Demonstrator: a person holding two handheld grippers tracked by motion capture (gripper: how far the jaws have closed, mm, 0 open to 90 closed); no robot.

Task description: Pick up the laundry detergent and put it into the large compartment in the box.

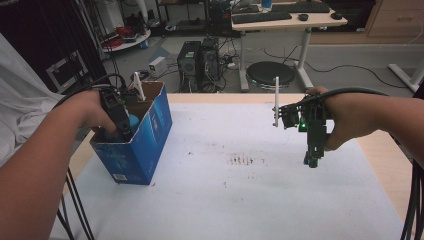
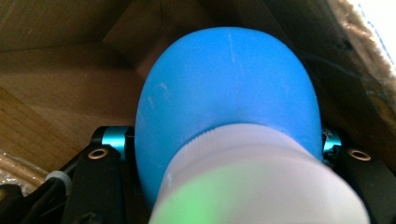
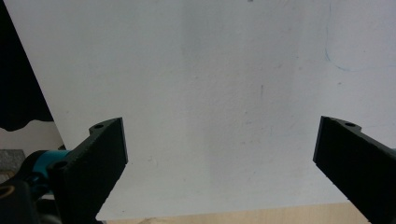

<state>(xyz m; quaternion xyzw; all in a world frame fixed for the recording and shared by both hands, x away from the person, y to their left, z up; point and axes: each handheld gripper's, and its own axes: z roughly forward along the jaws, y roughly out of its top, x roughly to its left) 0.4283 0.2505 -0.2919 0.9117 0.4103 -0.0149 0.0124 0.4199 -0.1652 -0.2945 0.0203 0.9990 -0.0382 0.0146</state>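
I stand at a table covered with a white sheet (image 1: 260,200), a gripper in each hand. My forearms enter the high view from six o'clock.

Nearest me, at about nine o'clock on the table, my left gripper (image 1: 120,131) reaches down into an open blue box (image 1: 145,145). Its jaws are clamped on a blue ball (image 2: 229,88), one jaw at each side of it, as the left gripper view shows from close up. The ball has a white collar (image 2: 252,177) on the side facing that camera, tinted green by a light. Behind the ball I see the brown cardboard inside (image 2: 56,84) of the box, so the ball is within the box walls, though I cannot tell whether it rests on the bottom.

At about three o'clock, my right gripper (image 1: 312,161) hangs above the sheet, pointing down, jaws wide apart with nothing between them. The right gripper view shows bare white sheet past the two black jaws.

Farther off, at twelve o'clock beyond the table edge, computer towers (image 1: 199,62), a round stool (image 1: 270,74) and a desk (image 1: 285,20) with keyboards stand on the floor.

I judge the step in hand to be either setting the ball into the box or taking it out; the pictures do not settle which. For placing, the next move calls for lowering until the ball rests, then opening the jaws. For removing, it calls for a straight lift clear of the box rim.
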